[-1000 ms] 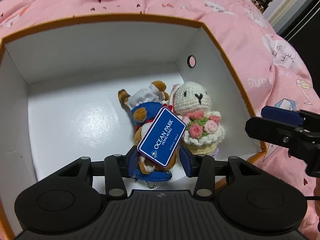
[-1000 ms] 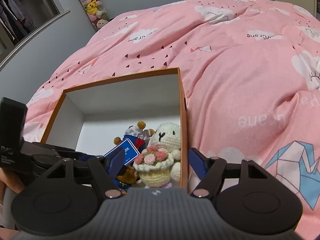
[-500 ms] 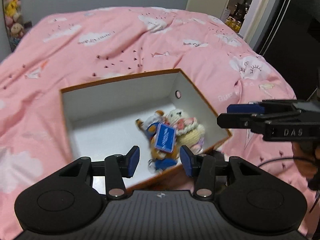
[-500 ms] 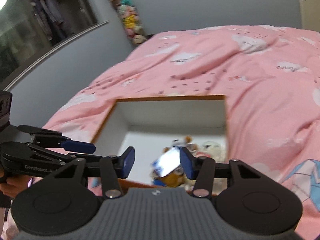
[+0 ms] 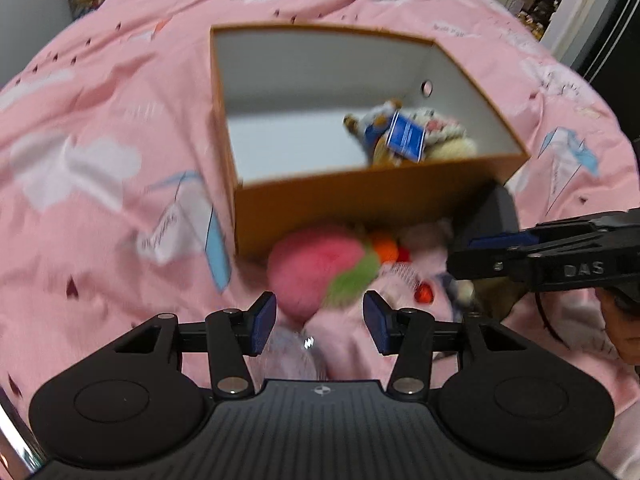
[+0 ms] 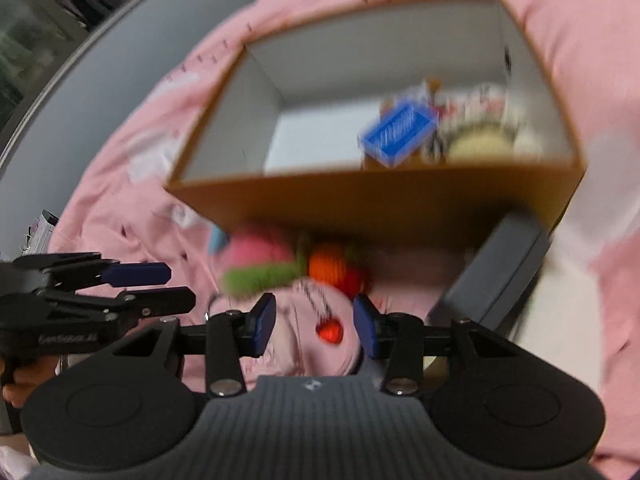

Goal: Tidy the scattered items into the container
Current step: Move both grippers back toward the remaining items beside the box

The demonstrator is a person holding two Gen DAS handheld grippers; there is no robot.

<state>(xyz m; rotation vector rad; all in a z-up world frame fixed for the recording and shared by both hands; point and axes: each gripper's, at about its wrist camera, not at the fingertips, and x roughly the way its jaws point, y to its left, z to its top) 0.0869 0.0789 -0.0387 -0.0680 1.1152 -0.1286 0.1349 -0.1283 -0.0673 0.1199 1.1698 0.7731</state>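
— How far along are we?

— Two toys already lie in the far right corner of the orange box (image 5: 360, 196): the tagged plush (image 5: 384, 136) and the crocheted bunny (image 5: 444, 136).

— And what's left?

— I see a heap on the pink bedspread (image 5: 100, 128) just in front of the near wall: a pink-and-green plush (image 5: 316, 268), something orange (image 6: 332, 268), a small red piece (image 6: 330, 330). Blur hides the rest.

— Your grippers?

— My left gripper (image 5: 318, 322) has just been widening, jaws apart, nothing between them. My right gripper (image 6: 314, 326) has been narrowing, pads apart, clamping nothing. By my reckoning, under halfway.
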